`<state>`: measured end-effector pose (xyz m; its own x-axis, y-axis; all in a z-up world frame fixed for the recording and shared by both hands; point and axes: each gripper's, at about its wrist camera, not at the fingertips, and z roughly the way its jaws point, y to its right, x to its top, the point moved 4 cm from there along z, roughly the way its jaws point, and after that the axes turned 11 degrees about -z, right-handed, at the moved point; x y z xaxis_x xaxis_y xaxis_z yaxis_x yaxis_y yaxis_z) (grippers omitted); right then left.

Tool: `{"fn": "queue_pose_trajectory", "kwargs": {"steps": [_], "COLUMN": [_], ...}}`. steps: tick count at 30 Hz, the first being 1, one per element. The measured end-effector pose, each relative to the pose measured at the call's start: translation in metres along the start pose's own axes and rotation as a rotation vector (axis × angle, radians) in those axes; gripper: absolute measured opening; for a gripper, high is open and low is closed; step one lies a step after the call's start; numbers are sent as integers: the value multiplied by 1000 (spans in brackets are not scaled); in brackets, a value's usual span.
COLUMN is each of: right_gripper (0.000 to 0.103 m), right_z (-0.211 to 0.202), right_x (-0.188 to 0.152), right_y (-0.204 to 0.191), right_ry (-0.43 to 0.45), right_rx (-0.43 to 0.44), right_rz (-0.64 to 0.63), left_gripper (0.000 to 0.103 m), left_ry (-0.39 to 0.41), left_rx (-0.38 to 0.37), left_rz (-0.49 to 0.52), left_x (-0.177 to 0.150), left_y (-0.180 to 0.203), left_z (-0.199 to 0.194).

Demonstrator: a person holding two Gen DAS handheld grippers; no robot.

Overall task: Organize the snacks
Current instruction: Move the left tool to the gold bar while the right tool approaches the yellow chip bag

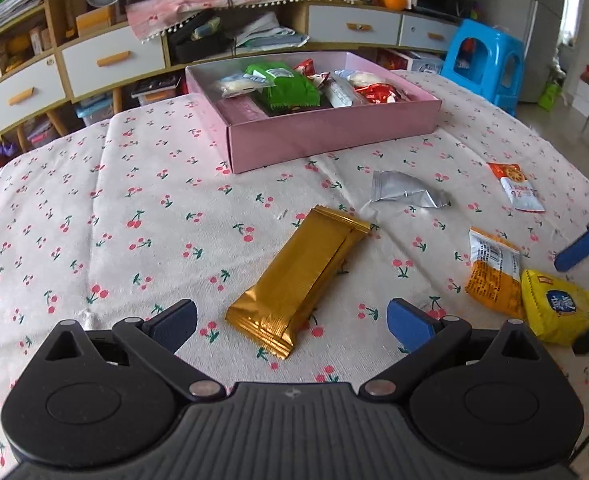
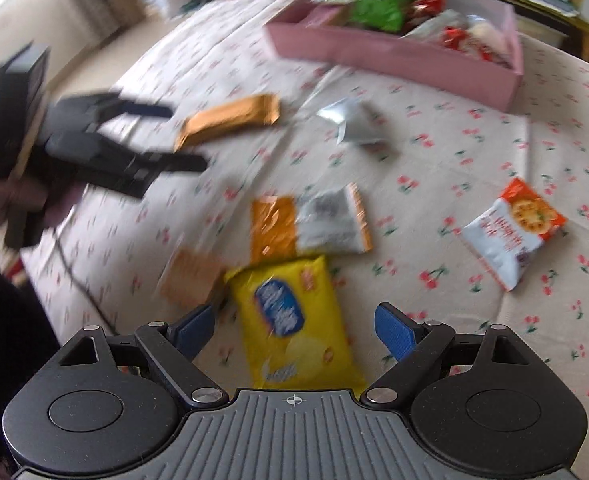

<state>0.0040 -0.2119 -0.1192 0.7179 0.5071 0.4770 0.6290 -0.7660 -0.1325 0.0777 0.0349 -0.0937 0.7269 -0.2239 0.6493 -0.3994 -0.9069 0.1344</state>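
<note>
A gold foil bar (image 1: 300, 282) lies on the cherry-print cloth, its near end between the wide-open jaws of my left gripper (image 1: 292, 322), untouched. My right gripper (image 2: 294, 330) stands open over a yellow snack packet (image 2: 294, 320), its pads clear of it. Beside the yellow packet (image 1: 558, 308) lie an orange packet (image 2: 310, 222), a silver pouch (image 1: 406, 190) and an orange-and-white packet (image 2: 514, 228). A pink box (image 1: 334, 130) at the back holds several snacks. The left gripper (image 2: 182, 138) also shows in the blurred right wrist view, astride the gold bar (image 2: 230, 118).
The table's cloth (image 1: 94, 220) drops off at its rounded edges. Behind stand a shelf unit with drawers (image 1: 114, 60) and a blue plastic stool (image 1: 486, 60). The right gripper's blue finger (image 1: 582, 246) enters the left wrist view at the far right.
</note>
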Motion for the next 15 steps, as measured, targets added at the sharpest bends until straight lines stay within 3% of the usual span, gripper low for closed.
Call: {"fn": "queue_pose_trajectory", "kwargs": {"steps": [8, 15], "right_gripper": [89, 86], "right_z": [9, 8], "right_x": [-9, -8], "right_y": [-19, 9], "right_ry": [-47, -34], "right_rx": [-68, -204], "right_rz": [-138, -72], "left_gripper": [97, 91], "left_ry": [33, 24], "left_rx": [8, 13], "left_rz": [17, 13], "left_x": [3, 5], "left_y": [-1, -3], "left_z": [3, 7]}}
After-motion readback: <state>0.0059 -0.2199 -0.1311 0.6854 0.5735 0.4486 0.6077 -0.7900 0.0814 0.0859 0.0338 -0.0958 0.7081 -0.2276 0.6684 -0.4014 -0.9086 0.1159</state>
